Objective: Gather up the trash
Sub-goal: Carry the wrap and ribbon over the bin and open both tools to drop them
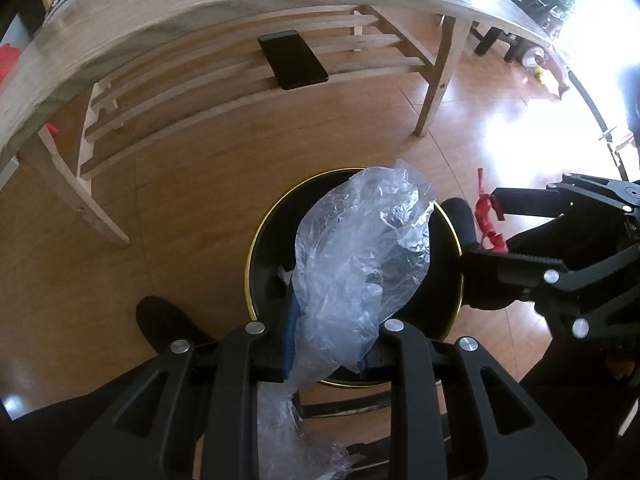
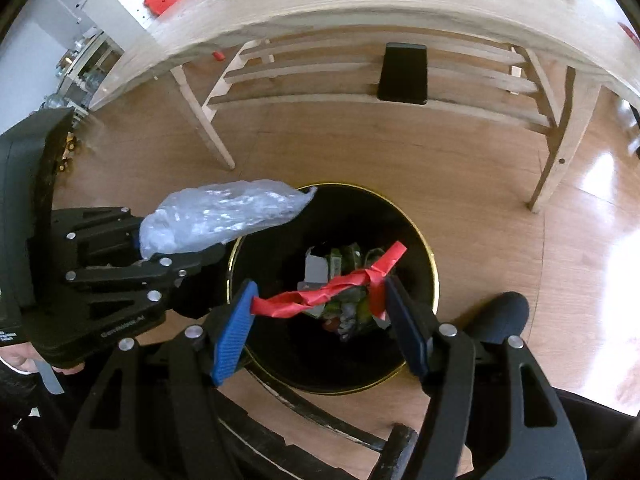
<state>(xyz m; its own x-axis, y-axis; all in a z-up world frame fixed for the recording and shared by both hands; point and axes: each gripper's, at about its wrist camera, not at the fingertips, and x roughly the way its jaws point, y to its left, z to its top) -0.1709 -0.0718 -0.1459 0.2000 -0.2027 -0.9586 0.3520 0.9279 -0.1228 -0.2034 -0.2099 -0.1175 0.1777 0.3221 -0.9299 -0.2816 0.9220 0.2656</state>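
A round black trash bin with a gold rim (image 1: 253,264) (image 2: 430,264) stands on the wooden floor below both grippers; trash lies inside it (image 2: 340,264). My left gripper (image 1: 326,344) is shut on a crumpled clear plastic bag (image 1: 360,256) and holds it over the bin; the bag also shows at the left of the right wrist view (image 2: 216,216). My right gripper (image 2: 320,300) holds a twisted red plastic strip (image 2: 320,296) stretched between its blue pads above the bin opening; the strip also shows in the left wrist view (image 1: 486,216).
A light wooden table (image 1: 200,4) (image 2: 360,4) stands just beyond the bin, with a black phone (image 1: 292,58) (image 2: 403,73) on its slatted lower shelf. Table legs (image 1: 434,76) (image 2: 554,152) flank the bin. Dark shoes (image 1: 168,320) (image 2: 500,316) rest beside it.
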